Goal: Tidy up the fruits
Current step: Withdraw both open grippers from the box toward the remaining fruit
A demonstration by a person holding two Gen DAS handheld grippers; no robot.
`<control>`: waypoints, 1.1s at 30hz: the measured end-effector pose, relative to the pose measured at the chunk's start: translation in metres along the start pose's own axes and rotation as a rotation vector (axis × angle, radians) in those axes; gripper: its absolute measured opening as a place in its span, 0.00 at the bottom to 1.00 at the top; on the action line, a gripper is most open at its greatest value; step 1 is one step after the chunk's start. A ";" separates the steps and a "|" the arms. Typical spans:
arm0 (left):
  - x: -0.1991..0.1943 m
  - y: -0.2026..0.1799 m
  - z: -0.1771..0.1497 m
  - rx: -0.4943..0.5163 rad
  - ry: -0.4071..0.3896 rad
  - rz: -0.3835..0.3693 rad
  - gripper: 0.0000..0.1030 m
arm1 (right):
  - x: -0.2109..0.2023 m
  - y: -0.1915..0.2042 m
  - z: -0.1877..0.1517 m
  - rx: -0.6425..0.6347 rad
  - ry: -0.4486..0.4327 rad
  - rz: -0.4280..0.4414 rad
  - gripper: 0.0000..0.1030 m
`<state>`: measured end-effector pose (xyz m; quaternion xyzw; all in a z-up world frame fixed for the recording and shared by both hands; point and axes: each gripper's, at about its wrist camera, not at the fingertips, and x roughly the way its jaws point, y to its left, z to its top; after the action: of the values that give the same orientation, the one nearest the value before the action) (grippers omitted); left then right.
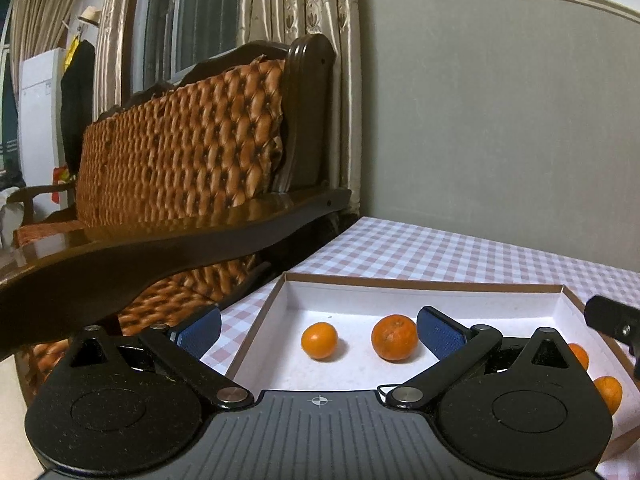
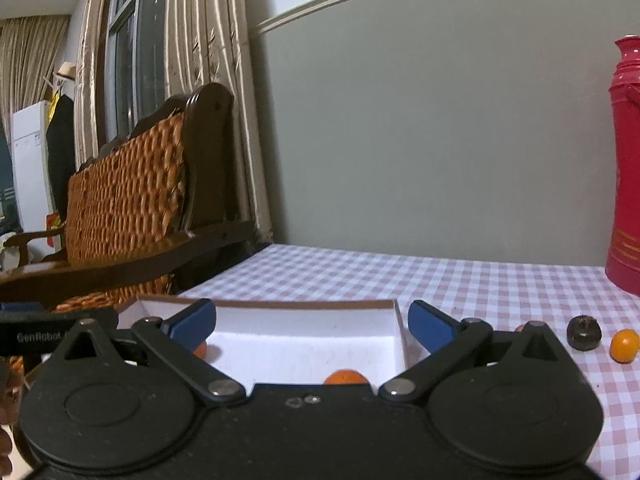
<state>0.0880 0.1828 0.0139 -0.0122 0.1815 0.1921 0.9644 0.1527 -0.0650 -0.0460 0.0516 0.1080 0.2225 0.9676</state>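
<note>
A shallow white box with a brown rim lies on the checked tablecloth. In the left wrist view two oranges sit on its floor, a smaller one and a larger one; two more peek out behind the right finger. My left gripper hangs open over the box with nothing between its blue pads. My right gripper is open too, over the box, above a half-hidden orange. On the cloth right of the box lie a dark round fruit and a small orange.
A wooden bench with a woven orange cushion and a dark armrest stands close on the left of the table. A red thermos stands at the far right by the grey wall. Part of the other gripper shows at the right edge.
</note>
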 end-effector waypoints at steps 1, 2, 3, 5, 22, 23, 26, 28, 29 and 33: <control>-0.002 -0.001 -0.001 0.004 -0.002 0.000 1.00 | -0.002 0.000 -0.001 -0.010 0.004 0.002 0.94; -0.003 -0.002 -0.001 0.006 -0.003 0.001 1.00 | -0.003 0.000 -0.002 -0.020 0.009 0.005 0.94; -0.004 -0.004 -0.001 0.010 -0.005 -0.001 1.00 | -0.005 0.000 -0.003 -0.028 0.011 0.006 0.94; -0.006 -0.007 -0.001 0.019 -0.004 -0.006 1.00 | -0.009 -0.002 -0.005 -0.035 0.018 0.010 0.94; -0.023 -0.057 -0.004 0.112 -0.007 -0.083 1.00 | -0.044 -0.040 -0.009 -0.013 0.079 -0.024 0.94; -0.024 -0.060 -0.004 0.120 -0.004 -0.084 1.00 | -0.045 -0.041 -0.010 -0.014 0.084 -0.025 0.94; -0.026 -0.066 -0.005 0.126 0.008 -0.099 1.00 | -0.050 -0.047 -0.011 -0.009 0.100 -0.028 0.94; -0.029 -0.070 -0.005 0.117 0.010 -0.115 1.00 | -0.053 -0.052 -0.012 -0.003 0.105 -0.036 0.94; -0.031 -0.072 -0.005 0.114 0.011 -0.126 1.00 | -0.054 -0.055 -0.012 0.001 0.105 -0.041 0.94; -0.038 -0.090 -0.005 0.135 0.005 -0.164 1.00 | -0.061 -0.067 -0.012 0.019 0.095 -0.085 0.94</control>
<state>0.0875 0.0847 0.0182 0.0375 0.1947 0.1000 0.9750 0.1243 -0.1512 -0.0560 0.0454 0.1578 0.1825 0.9694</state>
